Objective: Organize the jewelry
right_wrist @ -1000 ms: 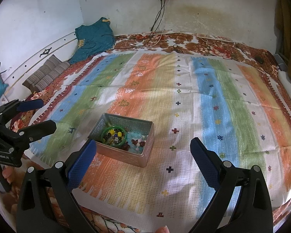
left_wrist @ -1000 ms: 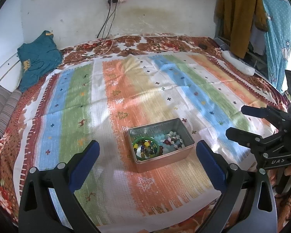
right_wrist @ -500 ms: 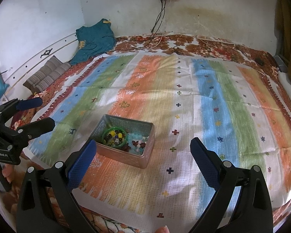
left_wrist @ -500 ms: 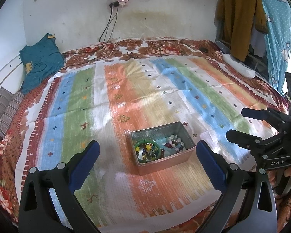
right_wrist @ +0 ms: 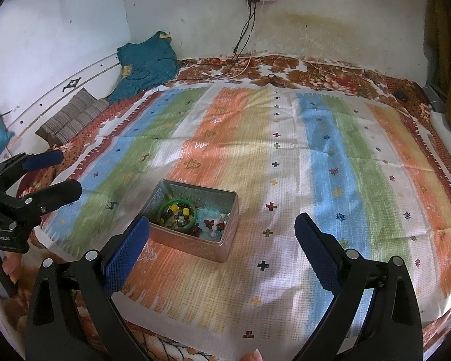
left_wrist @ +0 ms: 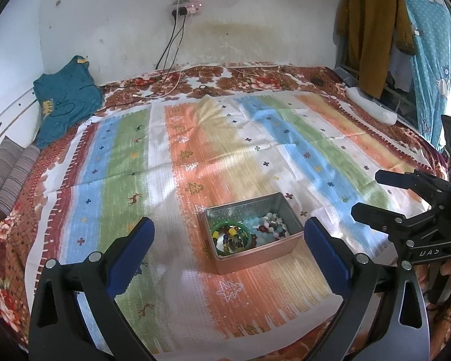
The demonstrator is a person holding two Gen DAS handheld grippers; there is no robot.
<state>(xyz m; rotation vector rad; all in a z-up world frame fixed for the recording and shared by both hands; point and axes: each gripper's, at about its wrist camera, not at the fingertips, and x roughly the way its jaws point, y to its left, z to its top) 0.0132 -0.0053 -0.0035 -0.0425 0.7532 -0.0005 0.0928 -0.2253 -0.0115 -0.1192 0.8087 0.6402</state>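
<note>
Blue-padded and spread wide with nothing between them, my left gripper (left_wrist: 228,246) and right gripper (right_wrist: 222,240) hung above the striped cloth (right_wrist: 330,156), where the metal tin (left_wrist: 252,258) held a green bangle (left_wrist: 231,229) and loose beads (left_wrist: 270,225).

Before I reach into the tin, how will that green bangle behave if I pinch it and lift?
The green bangle looks like a rigid, glossy ring, so it should keep its shape but may slip between flat pads. It lies among loose beads in the metal tin, so some could shift or snag as it rises. If dropped on edge, it could probably roll.
</note>
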